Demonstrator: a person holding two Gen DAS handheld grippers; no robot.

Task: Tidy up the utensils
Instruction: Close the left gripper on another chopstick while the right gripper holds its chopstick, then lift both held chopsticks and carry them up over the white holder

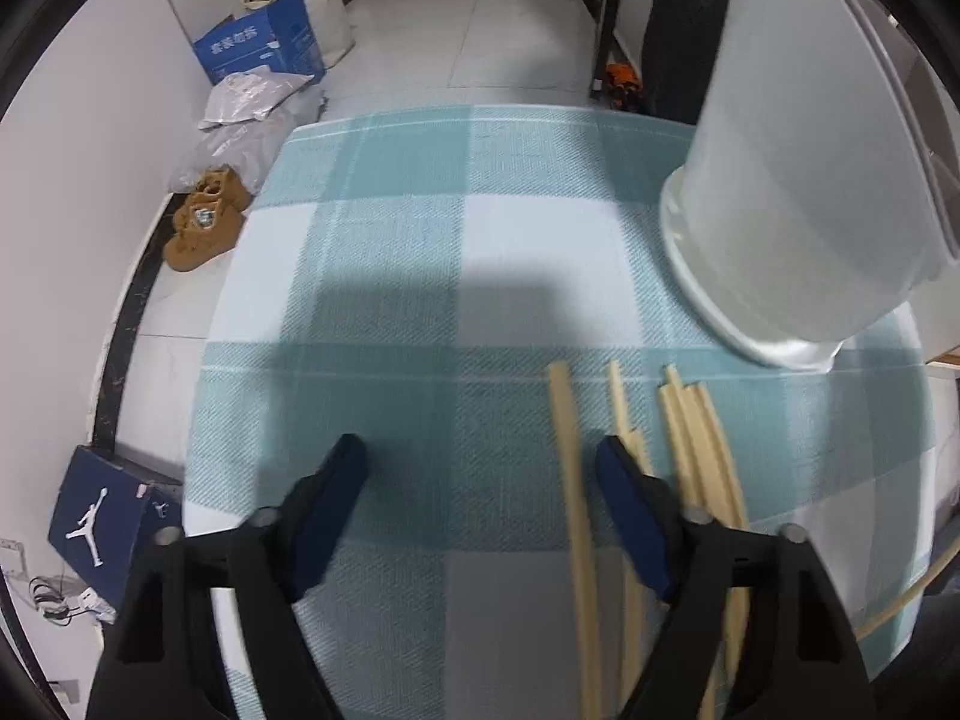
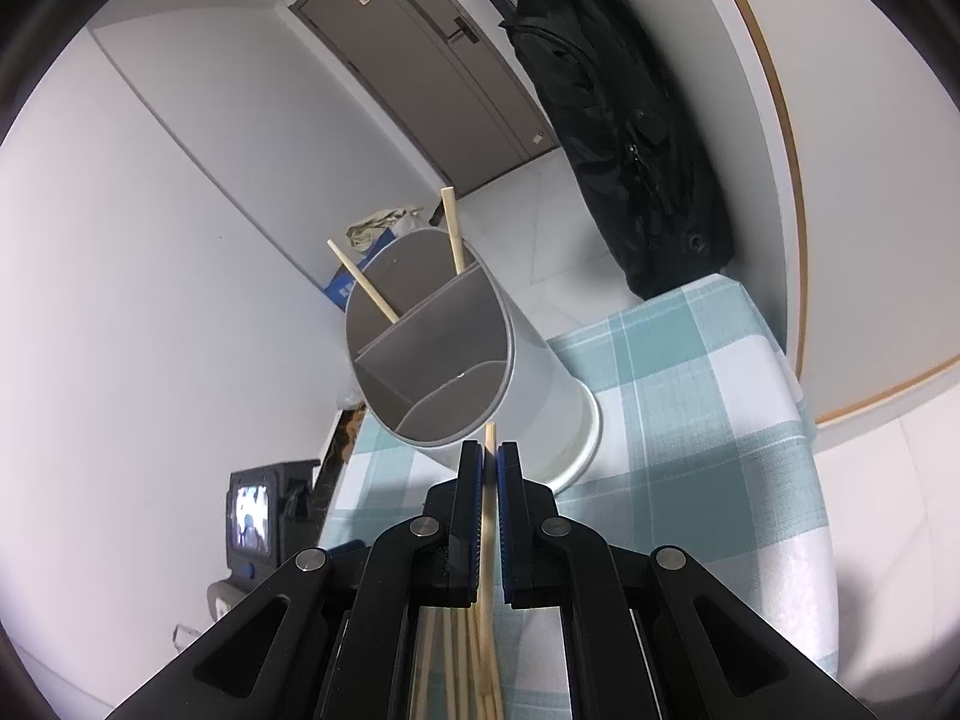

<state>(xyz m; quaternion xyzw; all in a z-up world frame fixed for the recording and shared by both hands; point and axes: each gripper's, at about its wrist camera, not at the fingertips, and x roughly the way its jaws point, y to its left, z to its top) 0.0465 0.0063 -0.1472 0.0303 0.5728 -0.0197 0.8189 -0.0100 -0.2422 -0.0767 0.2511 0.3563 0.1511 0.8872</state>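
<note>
Several pale wooden chopsticks (image 1: 699, 450) lie on the teal-and-white checked tablecloth (image 1: 420, 240). My left gripper (image 1: 480, 480) is open and empty just above the cloth, its right finger beside the chopsticks. A white cylindrical utensil holder (image 1: 810, 180) stands at the right. In the right wrist view the holder (image 2: 528, 384) has grey dividers, with two chopsticks (image 2: 453, 234) standing in its far compartment. My right gripper (image 2: 489, 462) is shut on one chopstick (image 2: 487, 516), its tip just short of the holder's rim. More chopsticks (image 2: 456, 666) lie below it.
A black bag (image 2: 630, 138) hangs against the wall behind the table. On the floor left of the table are brown shoes (image 1: 204, 225), a blue carton (image 1: 264, 42), plastic bags and a navy shoebox (image 1: 108, 510). A small screen device (image 2: 264, 510) sits by the table's left edge.
</note>
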